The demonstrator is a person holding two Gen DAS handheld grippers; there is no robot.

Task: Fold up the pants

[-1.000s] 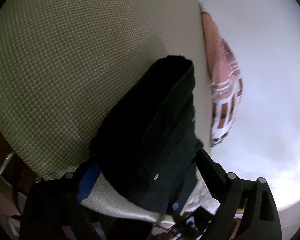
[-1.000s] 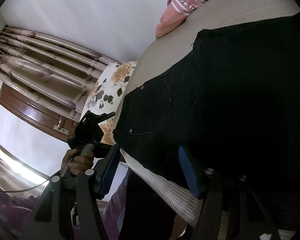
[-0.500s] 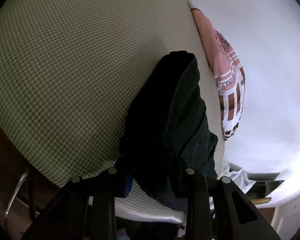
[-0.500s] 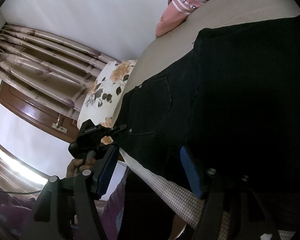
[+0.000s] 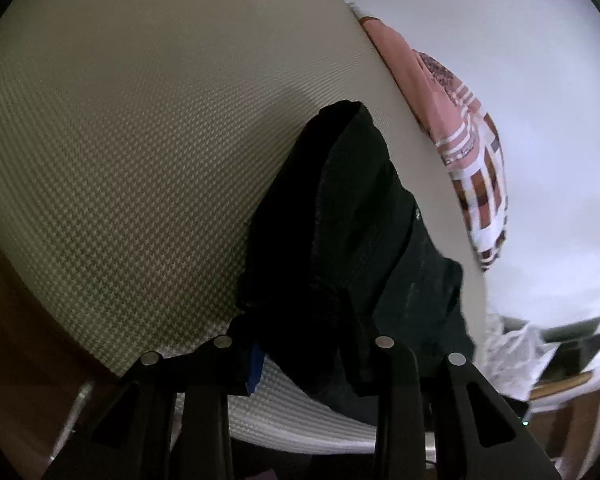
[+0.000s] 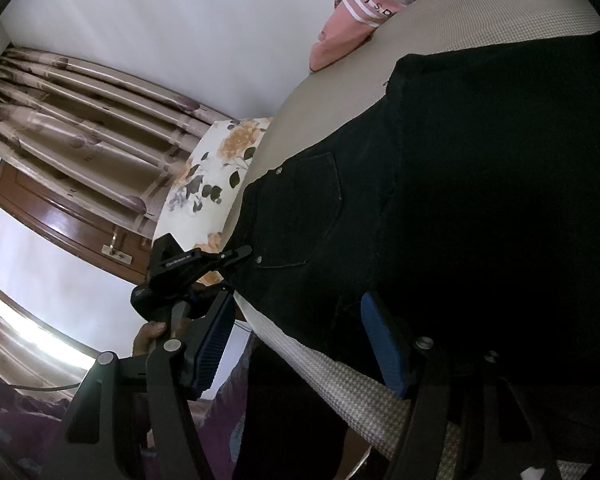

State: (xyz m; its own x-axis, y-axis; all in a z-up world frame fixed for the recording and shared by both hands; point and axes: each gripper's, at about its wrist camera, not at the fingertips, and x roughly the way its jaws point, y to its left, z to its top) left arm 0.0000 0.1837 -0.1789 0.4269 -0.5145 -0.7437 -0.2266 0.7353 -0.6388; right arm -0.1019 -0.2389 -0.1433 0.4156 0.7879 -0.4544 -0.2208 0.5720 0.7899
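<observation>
Slippage is the risk: the left gripper (image 5: 308, 360) pinches a thick bunch of the black pants (image 5: 340, 240) at the bed's edge while its fingers are easing apart, so the fabric could drop. The right gripper (image 6: 298, 336) has its fingers spread around the pants' near edge, not pressing. The bed (image 5: 140, 160) has a woven beige cover, with a floral pillow (image 6: 216, 172), curtains (image 6: 80, 108) and a wooden door (image 6: 60, 216) beyond.

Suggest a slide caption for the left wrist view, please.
Left gripper with a bunched edge of black pants between its opening jaws on a checked bedcover.

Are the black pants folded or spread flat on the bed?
Partly folded: the pants lie flat, back pocket up, one bunched end doubled over.
</observation>
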